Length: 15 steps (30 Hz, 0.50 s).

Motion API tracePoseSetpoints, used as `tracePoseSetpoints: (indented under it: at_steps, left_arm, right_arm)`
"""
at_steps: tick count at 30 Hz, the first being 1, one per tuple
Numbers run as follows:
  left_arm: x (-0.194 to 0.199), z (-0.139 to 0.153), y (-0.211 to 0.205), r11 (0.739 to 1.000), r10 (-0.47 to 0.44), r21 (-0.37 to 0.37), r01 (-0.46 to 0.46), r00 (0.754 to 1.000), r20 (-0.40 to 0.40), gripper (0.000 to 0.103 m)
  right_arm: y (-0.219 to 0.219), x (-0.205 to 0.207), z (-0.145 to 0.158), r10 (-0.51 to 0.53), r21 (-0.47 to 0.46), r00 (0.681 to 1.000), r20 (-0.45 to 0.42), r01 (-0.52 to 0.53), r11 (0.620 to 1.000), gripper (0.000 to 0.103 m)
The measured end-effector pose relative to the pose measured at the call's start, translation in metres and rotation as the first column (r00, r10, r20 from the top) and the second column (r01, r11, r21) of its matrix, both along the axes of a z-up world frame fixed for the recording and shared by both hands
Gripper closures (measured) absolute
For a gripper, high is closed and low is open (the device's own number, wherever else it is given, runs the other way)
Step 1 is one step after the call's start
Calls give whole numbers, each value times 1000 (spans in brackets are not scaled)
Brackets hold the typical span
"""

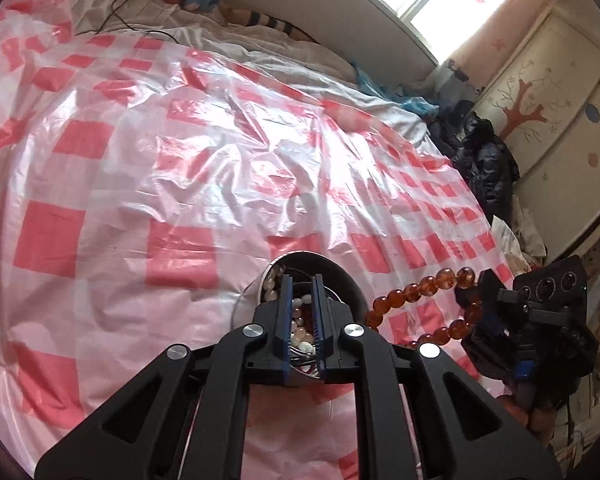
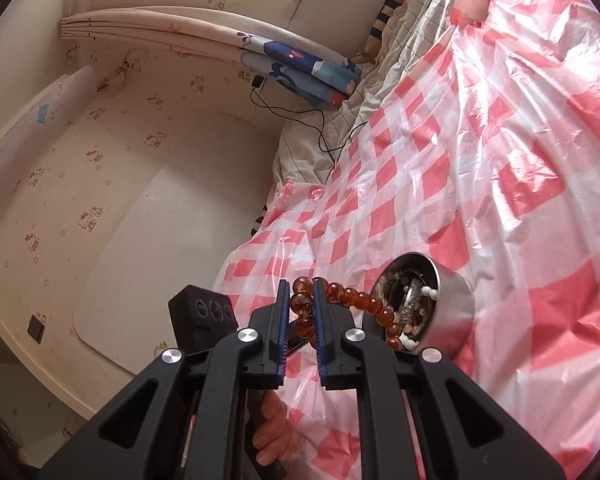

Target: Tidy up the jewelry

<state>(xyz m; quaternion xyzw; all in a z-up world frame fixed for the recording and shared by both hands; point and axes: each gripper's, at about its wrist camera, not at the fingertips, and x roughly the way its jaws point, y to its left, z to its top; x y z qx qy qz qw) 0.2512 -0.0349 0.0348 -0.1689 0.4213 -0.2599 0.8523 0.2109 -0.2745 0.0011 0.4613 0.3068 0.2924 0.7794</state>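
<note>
Amber-brown translucent bead bracelet (image 2: 342, 304) is hanging clamped between my right gripper (image 2: 302, 312) jaws, its free end trailing over the rim of the round shiny metal tin (image 2: 452, 300) and draping onto the jewelry already inside. I am judging the step in hand as the transfer of this strand into the tin, roughly midway: part of the loop is lying over the tin mouth, the rest is hanging in the air between tin and fingers. In the left wrist view the same strand is arching from the right gripper (image 1: 478, 292) down toward the tin (image 1: 340, 276), clear of the crinkled pink-and-white checked plastic sheet (image 1: 140, 160) covering the bed. My left gripper (image 1: 302, 316) is sitting at the tin with its jaws narrowly apart, seemingly straddling the near wall; I am noting pale white and rose beads (image 1: 300, 320) showing in the gap, but I cannot tell whether the pads are actually pressing on the wall. Next move, in my estimate, is calling for carrying the right gripper over the tin opening and parting the jaws so the whole strand is dropping inside, while the left is steadying the tin. The beads are looking glossy, round, evenly sized and speckled, strung closely.
</note>
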Motion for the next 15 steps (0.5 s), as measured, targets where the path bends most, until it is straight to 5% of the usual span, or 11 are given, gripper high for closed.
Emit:
tracePoseSetpoints:
  at_steps: [4,7,11,15]
  left_arm:
    - [-13,12,11,999,43,24,-45,997,67,65]
    - [-29,10,11,995,44,90,-52,995,88,57]
    - [-56,6,3,975,42,212,-71,989,139,40]
    - [-85,2,2,960,53,261,-96,985,166,24]
  right_arm:
    - [18,15,-3,-71,-315,994,-80,42,948,85]
    - [12,2,-2,-121,-359,991,-57,93,929,54]
    - [2,-21,0,-143,-384,989,-36,118,916,50]
    - [14,-52,-2,-126,-498,991,-38,91,863,47]
